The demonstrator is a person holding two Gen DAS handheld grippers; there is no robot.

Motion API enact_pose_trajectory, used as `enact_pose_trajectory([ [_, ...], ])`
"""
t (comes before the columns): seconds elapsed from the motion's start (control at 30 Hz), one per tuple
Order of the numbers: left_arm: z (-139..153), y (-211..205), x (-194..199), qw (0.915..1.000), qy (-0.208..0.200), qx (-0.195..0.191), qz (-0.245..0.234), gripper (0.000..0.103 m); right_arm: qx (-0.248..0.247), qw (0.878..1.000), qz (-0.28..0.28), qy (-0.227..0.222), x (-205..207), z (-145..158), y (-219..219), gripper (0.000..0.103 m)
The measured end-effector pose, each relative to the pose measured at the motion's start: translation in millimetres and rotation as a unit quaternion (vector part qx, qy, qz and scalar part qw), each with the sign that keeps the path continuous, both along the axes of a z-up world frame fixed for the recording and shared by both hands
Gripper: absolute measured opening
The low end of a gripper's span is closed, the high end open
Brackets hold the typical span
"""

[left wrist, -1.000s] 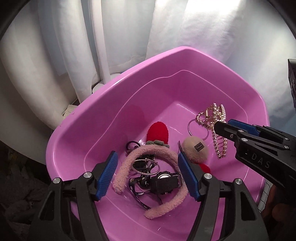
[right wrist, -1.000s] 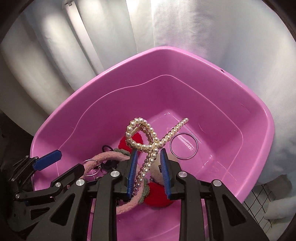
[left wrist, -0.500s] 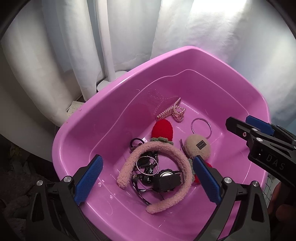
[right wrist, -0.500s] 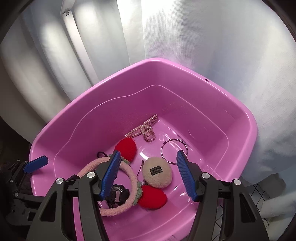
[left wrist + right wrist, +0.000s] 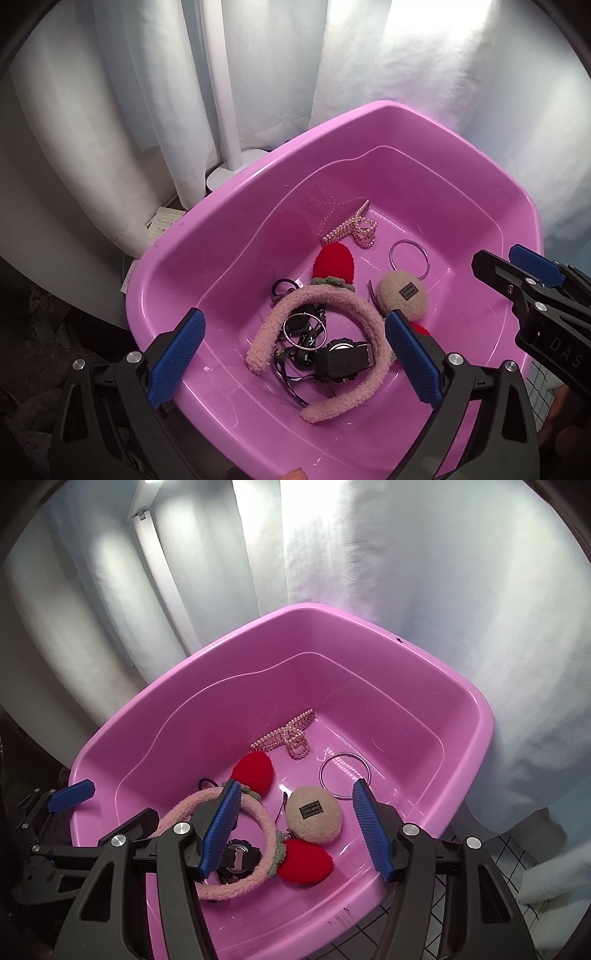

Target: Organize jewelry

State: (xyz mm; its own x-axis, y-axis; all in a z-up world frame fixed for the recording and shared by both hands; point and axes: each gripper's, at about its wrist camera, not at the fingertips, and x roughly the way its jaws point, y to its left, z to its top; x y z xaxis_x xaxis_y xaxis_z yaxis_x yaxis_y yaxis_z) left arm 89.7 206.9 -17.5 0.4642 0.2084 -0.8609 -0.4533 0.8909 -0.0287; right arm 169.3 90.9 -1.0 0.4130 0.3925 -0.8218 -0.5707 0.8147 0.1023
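Observation:
A pink plastic tub (image 5: 388,118) (image 5: 369,627) holds the jewelry. A pearl hair claw (image 5: 351,227) (image 5: 290,734) lies near its far wall. Beside it lie a silver bangle (image 5: 409,258) (image 5: 344,775), a red fuzzy clip (image 5: 334,264) (image 5: 253,773), a beige puff clip (image 5: 402,297) (image 5: 314,818), a pink fuzzy headband (image 5: 332,306) (image 5: 255,812) and a black watch (image 5: 343,360) (image 5: 238,856). My left gripper (image 5: 295,354) is open and empty above the tub's near side. My right gripper (image 5: 295,830) is open and empty above the beige clip.
White curtains (image 5: 406,55) hang behind the tub. A white lamp pole and base (image 5: 229,162) stand at the back left. A gridded mat (image 5: 509,853) lies at the right of the tub. Black hair ties and key rings (image 5: 303,332) lie tangled under the headband.
My right gripper opened and let go of the pearl hair claw, which now lies in the tub. Both grippers opened wider and drew back and up from the tub.

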Motion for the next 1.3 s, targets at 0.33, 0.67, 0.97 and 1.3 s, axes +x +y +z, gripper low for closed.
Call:
enact_pose_trajectory([
  [0.33, 9, -3, -5, 0.9999, -0.006, 0.014, -0.008, 0.096, 0.004, 1.000, -0.004, -0.007, -11, 9, -6, 0.060],
  [0.67, 19, -6, -12, 0.9997, -0.019, 0.016, -0.008, 0.096, 0.008, 1.000, -0.005, -0.013, -26, 14, -13, 0.060],
  [0.97, 30, -14, -18, 0.9993, -0.031, 0.021, -0.004, 0.096, 0.015, 1.000, -0.012, -0.017, -41, 20, -21, 0.061],
  [1.3, 36, -20, -23, 0.9990, -0.034, 0.028, -0.003, 0.096, 0.019, 0.999, -0.022, -0.019, -50, 25, -33, 0.061],
])
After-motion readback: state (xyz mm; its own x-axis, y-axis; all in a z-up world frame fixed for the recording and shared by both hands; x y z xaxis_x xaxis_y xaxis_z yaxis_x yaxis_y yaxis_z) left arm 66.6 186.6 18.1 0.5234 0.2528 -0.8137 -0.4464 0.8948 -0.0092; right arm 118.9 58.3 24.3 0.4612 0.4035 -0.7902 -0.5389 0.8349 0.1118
